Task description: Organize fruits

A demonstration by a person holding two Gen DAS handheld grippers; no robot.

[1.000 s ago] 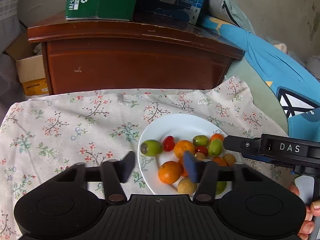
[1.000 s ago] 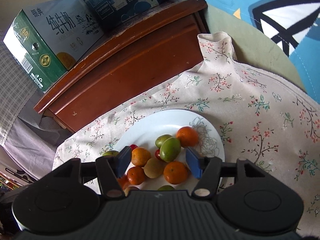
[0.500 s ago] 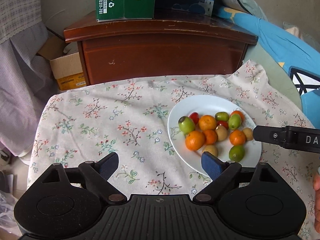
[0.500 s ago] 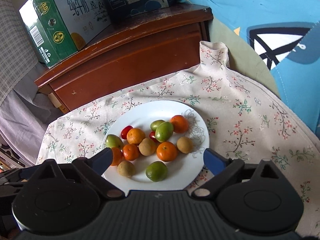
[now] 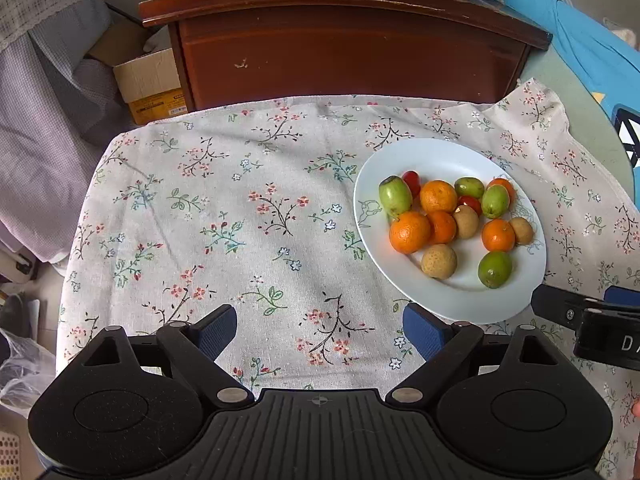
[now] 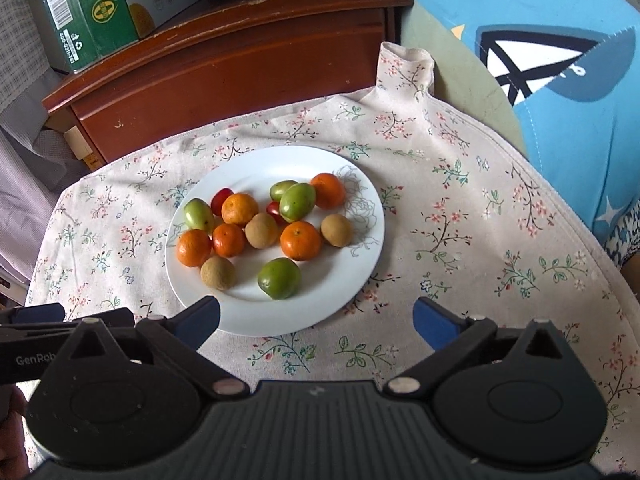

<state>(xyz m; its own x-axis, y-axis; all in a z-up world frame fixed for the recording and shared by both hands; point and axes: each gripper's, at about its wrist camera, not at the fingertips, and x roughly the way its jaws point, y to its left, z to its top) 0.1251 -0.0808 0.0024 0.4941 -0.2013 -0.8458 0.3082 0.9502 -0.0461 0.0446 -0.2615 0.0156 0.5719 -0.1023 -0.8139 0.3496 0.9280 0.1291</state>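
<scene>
A white plate (image 5: 432, 152) (image 6: 248, 312) on a floral tablecloth holds several fruits: orange mandarins (image 5: 409, 232) (image 6: 300, 240), green jujubes (image 5: 495, 269) (image 6: 279, 278), brown longans (image 5: 439, 261) (image 6: 217, 273) and red cherry tomatoes (image 5: 411, 181) (image 6: 221, 199). My left gripper (image 5: 320, 332) is open and empty, above the cloth left of and nearer than the plate. My right gripper (image 6: 316, 322) is open and empty, at the plate's near rim. The right gripper's finger shows in the left wrist view (image 5: 568, 312).
A brown wooden cabinet (image 5: 352, 48) (image 6: 224, 64) stands behind the table with green and blue cartons (image 6: 96, 4) on top. A cardboard box (image 5: 148, 84) sits on the floor at left. Blue bedding (image 6: 560, 60) lies at right. The floral cloth (image 5: 224, 224) covers the table.
Both grippers have opened wide and pulled back and up from the plate. The left one has also shifted left, so the plate now lies to its right.
</scene>
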